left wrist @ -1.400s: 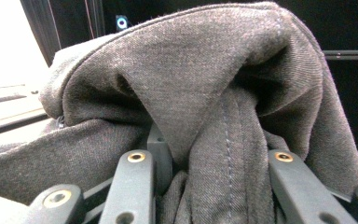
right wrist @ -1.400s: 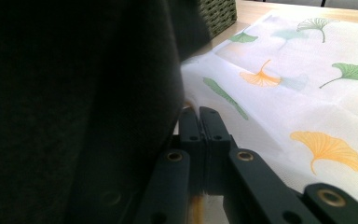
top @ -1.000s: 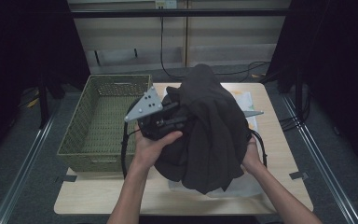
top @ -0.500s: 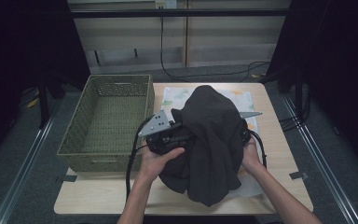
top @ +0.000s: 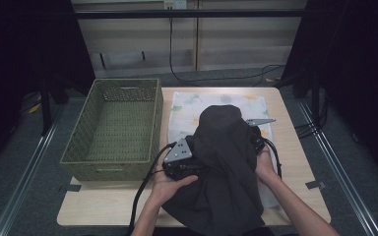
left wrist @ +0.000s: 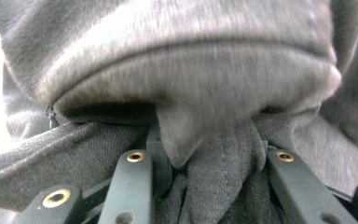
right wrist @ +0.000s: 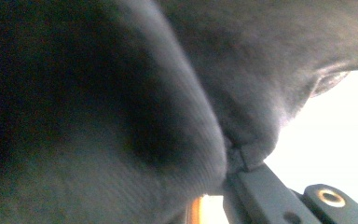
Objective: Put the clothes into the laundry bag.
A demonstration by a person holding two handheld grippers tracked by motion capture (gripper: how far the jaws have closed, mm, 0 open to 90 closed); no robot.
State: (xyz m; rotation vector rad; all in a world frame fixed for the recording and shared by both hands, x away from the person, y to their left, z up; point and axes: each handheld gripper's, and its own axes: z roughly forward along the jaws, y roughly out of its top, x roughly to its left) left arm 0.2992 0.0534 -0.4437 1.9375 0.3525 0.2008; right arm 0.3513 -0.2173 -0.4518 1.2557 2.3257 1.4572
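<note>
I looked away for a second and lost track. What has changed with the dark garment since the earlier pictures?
The left hand-held gripper has come down toward the table, and the dark garment sank with it, uncovering more of the patterned cloth. Both hand-held grippers keep their hold on the fabric; the right hand-held gripper and the basket stayed put.

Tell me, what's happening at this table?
A person holds a dark grey garment between two handheld tools, the left gripper and the right gripper, each clamped on a bunch of its cloth. It hangs over a patterned cloth on the table, beside a woven basket.
</note>
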